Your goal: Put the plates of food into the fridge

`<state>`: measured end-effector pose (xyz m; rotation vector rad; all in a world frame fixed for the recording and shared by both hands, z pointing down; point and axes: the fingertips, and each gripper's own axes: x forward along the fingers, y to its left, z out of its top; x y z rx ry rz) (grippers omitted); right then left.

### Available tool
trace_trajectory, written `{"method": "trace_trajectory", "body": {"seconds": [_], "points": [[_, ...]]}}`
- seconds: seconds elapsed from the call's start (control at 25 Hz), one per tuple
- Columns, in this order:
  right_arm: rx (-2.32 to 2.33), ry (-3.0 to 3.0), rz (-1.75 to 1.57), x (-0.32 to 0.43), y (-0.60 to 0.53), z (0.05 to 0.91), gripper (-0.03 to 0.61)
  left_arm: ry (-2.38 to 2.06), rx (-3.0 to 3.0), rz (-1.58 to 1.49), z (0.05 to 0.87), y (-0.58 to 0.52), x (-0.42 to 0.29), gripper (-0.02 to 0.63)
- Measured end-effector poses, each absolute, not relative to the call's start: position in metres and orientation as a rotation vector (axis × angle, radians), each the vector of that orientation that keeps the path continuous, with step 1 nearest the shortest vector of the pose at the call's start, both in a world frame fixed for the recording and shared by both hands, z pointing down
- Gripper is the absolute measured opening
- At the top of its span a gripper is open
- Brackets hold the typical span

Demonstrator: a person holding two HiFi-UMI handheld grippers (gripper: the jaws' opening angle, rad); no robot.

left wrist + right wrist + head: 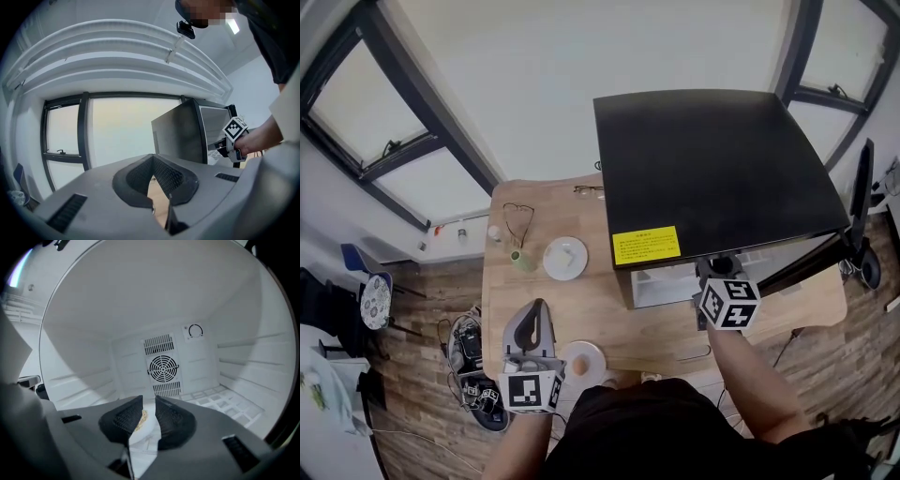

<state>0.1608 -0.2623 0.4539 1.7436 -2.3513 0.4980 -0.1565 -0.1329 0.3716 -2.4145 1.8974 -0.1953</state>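
The left gripper (152,182) is a smooth grey moulded shell with two dark jaws whose pads (173,176) are cross-hatched. A slotted vent (65,211) lies in the shell on either side behind the jaws. The right gripper (148,405) has the same grey shell, dark ribbed pads and vents. Behind its jaws, each carries a white cube (729,302) with black square markers. The person wears a black top (656,422)

Matte black box fridge (712,169), light brown wooden table (591,314).
Bright yellow rectangular label (645,245) on the fridge; plain white round plate (565,258).
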Motion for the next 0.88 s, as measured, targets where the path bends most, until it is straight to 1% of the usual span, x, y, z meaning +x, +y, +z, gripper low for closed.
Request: {"method": "trace_trajectory", "body": {"seconds": [0.2,0.28,0.56,0.88], "points": [[1.729,-2.51,0.331,0.147,-0.246,0.431,0.1,1.867,-2.404,-0.23,0.376,-0.124,-0.155,0.003],[1.731,-2.525,0.313,0.141,-0.236,0.425,0.1,1.84,-2.404,-0.264,0.375,-0.117,-0.158,0.003],[1.751,-2.569,0.378,0.11,-0.196,0.418,0.1,1.819,-2.421,-0.152,0.367,-0.096,-0.205,0.003],[1.74,-2.599,0.466,0.054,-0.135,0.434,0.098,1.771,-2.471,-0.134,0.37,-0.074,-0.247,0.003]]}}
